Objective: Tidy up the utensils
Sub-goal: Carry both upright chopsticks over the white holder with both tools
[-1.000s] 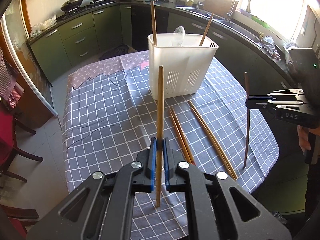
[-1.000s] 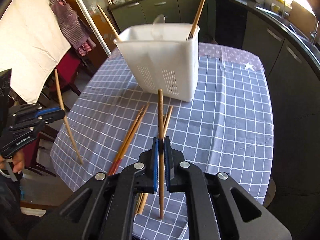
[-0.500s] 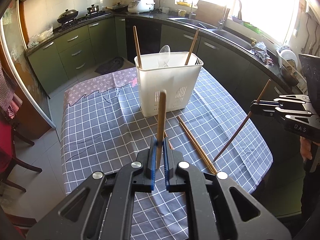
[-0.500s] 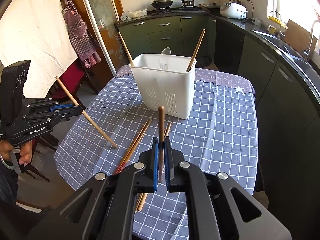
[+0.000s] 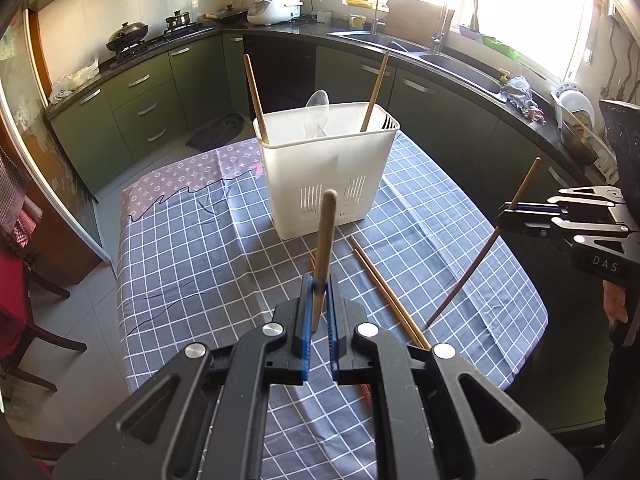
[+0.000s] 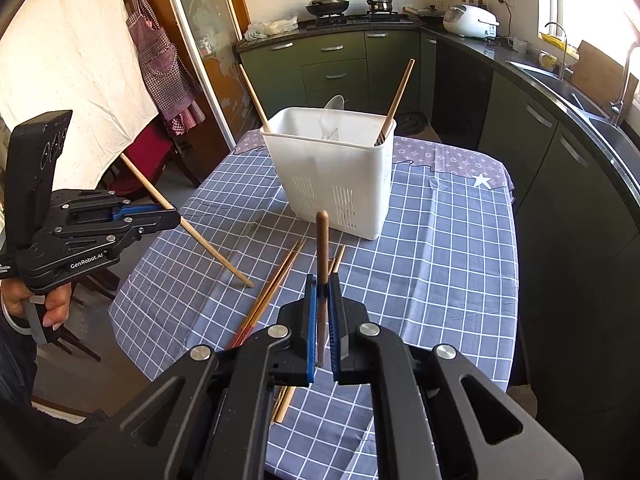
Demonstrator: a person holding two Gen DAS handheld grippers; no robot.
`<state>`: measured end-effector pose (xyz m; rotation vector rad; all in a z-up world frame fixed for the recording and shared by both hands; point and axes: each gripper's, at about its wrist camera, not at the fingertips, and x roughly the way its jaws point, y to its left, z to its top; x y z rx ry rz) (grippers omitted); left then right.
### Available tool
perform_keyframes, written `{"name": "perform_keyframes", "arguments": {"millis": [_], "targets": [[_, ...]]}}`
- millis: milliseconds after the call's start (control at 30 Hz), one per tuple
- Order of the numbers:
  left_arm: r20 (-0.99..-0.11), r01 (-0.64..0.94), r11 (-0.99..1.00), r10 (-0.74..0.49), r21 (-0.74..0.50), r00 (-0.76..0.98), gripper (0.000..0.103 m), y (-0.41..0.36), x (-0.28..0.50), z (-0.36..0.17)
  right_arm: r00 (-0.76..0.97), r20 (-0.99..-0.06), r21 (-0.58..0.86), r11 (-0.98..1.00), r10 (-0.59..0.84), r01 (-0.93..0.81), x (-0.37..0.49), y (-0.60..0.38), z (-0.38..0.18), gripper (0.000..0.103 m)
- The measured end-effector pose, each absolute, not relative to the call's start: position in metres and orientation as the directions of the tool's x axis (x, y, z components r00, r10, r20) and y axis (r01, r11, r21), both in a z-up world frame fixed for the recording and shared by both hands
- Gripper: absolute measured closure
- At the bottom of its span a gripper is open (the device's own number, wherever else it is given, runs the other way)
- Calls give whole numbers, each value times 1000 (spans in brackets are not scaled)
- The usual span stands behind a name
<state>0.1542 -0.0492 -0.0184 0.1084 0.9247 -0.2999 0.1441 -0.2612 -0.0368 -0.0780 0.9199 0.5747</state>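
1. The left claw (image 5: 319, 304) is clamped on a pale chopstick (image 5: 325, 240) that stands up between its blue pads.
2. The right claw (image 6: 323, 312) pinches a darker chopstick (image 6: 322, 264) the same way.
3. The white holder (image 5: 320, 184) sits ahead of both claws, with loose chopsticks (image 6: 276, 284) on the cloth just before them.
4. The sticks look light, stiff and smooth, so they probably pivot easily; a mid-shaft grip seems best.

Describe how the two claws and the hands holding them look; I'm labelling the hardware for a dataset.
Both claws are matte black plastic with silver screws and blue finger pads. The left claw reads "GenRobot.AI"; the right claw shows "DAS". Each carries an upright black slab and is held by a bare hand.
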Motion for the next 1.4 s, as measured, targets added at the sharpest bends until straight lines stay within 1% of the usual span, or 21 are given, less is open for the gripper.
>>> {"name": "perform_keyframes", "arguments": {"millis": [400, 633, 767, 933, 1100, 1233, 1300, 1400], "targets": [[-792, 313, 949, -212, -28, 573, 96, -56, 159, -12, 492, -749, 170, 846, 444, -505, 145, -263, -18, 97], [-785, 326, 945, -219, -24, 579, 96, -62, 162, 4, 504, -735, 167, 841, 454, -514, 148, -262, 1, 97], [-773, 332, 943, -229, -25, 592, 96, -66, 166, 24, 531, -706, 160, 837, 468, -524, 153, -262, 27, 97], [-736, 333, 943, -239, -20, 633, 96, -70, 174, 65, 577, -657, 156, 835, 486, -527, 161, -262, 70, 97], [-687, 330, 943, -262, -33, 678, 96, -76, 192, 115, 623, -596, 162, 836, 506, -524, 179, -263, 116, 97], [-635, 325, 946, -254, -5, 729, 96, -87, 209, 149, 653, -551, 171, 836, 521, -522, 198, -261, 147, 97], [-615, 308, 951, -236, 12, 753, 96, -92, 220, 157, 678, -534, 155, 846, 506, -510, 210, -258, 154, 97], [-604, 276, 960, -198, 37, 772, 96, -98, 240, 154, 701, -531, 138, 865, 476, -483, 232, -251, 153, 97]]}}
